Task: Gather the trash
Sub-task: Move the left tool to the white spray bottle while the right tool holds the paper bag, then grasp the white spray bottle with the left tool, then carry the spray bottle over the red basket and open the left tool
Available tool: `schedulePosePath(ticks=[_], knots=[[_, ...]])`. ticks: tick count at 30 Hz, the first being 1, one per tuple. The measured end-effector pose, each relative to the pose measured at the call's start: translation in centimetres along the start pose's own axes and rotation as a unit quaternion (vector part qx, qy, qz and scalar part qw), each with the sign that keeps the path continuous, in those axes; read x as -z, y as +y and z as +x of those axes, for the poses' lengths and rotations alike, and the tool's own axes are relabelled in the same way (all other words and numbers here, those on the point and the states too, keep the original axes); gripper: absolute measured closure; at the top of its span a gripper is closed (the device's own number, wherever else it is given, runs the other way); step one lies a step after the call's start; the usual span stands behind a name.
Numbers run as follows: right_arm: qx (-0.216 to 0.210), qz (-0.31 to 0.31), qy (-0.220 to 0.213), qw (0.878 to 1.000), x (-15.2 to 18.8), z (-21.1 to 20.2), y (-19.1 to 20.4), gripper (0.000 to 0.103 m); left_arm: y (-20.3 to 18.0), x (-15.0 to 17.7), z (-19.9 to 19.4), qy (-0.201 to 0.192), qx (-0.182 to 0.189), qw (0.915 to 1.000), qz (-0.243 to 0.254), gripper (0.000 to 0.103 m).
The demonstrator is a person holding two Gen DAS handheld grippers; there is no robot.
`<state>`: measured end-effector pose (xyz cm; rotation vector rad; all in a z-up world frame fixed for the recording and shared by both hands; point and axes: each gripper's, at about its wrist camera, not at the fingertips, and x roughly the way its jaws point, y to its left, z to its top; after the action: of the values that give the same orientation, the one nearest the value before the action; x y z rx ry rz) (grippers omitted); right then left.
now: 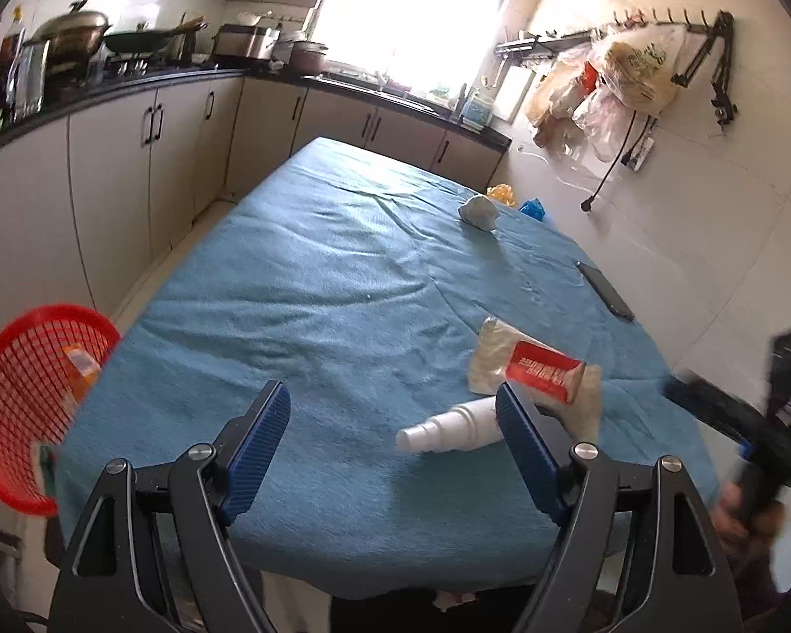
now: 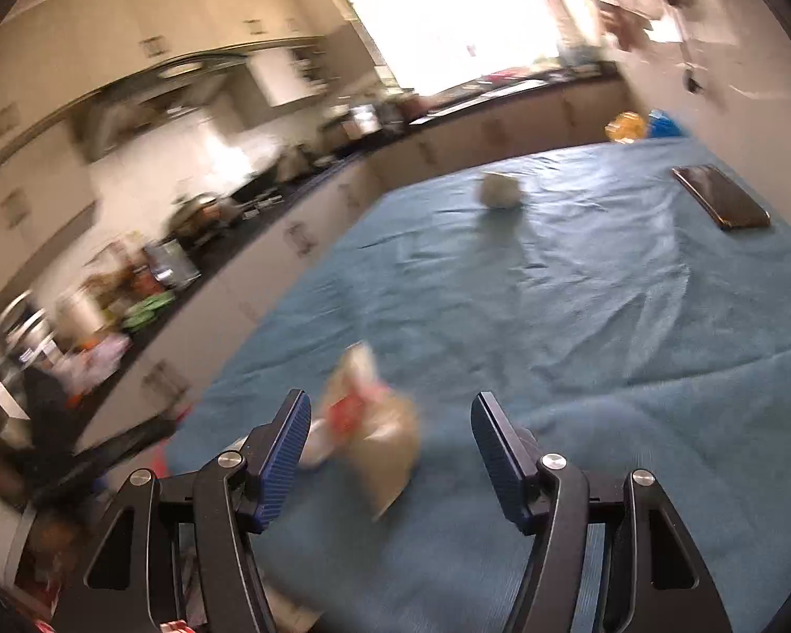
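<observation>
A white spray bottle lies on its side on the blue tablecloth, just inside my open left gripper's right finger. Behind it lies a clear plastic wrapper with a red label. A crumpled white paper ball sits at the far right of the table. My right gripper is open and empty, with the red-label wrapper blurred between its fingers and the paper ball far ahead. The right gripper also shows at the right edge of the left wrist view.
A red mesh basket holding an orange packet stands off the table's left edge. A dark phone lies at the table's right side, also in the right wrist view. Yellow and blue bags lie beyond the far corner. Kitchen counters run along the left.
</observation>
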<state>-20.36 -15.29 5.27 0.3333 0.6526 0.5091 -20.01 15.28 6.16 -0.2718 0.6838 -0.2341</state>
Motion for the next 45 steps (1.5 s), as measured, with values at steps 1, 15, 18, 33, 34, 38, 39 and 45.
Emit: schedulePosePath(ticks=[1,15,18,33,34,38,39,45], knots=[[-0.016,-0.016,0.012,1.000,0.7,-1.3,0.9,0.035,-0.1,-0.3,0.2,0.003,0.003,0.9999,0.011,0.023],[-0.002,-0.197,0.269,0.943,17.3,6.7,5.5,0.039,-2.7,-2.2,6.6,0.097,0.108,0.9786,0.146,0.021],[0.014,-0.231,0.278,0.932,18.9,9.5,5.6,0.039,-2.7,-2.0,7.7,0.114,0.106,0.9762,0.151,0.021],[0.095,-0.327,0.268,0.901,21.1,14.8,5.5,0.096,-5.8,0.4,9.5,0.172,0.108,0.9540,0.220,0.069],[0.091,-0.325,0.263,0.904,20.8,14.4,5.5,0.096,-5.9,0.4,9.2,0.172,0.109,0.9553,0.214,0.074],[0.070,-0.319,0.254,0.910,20.3,12.8,6.0,0.100,-6.0,0.6,8.1,0.160,0.100,0.9615,0.200,0.074],[0.065,-0.318,0.252,0.912,20.1,12.2,6.4,0.100,-5.9,0.6,7.7,0.155,0.101,0.9634,0.194,0.074],[0.024,-0.292,0.240,0.926,18.3,8.8,7.2,0.100,-5.3,0.3,4.6,0.121,0.098,0.9740,0.164,0.074]])
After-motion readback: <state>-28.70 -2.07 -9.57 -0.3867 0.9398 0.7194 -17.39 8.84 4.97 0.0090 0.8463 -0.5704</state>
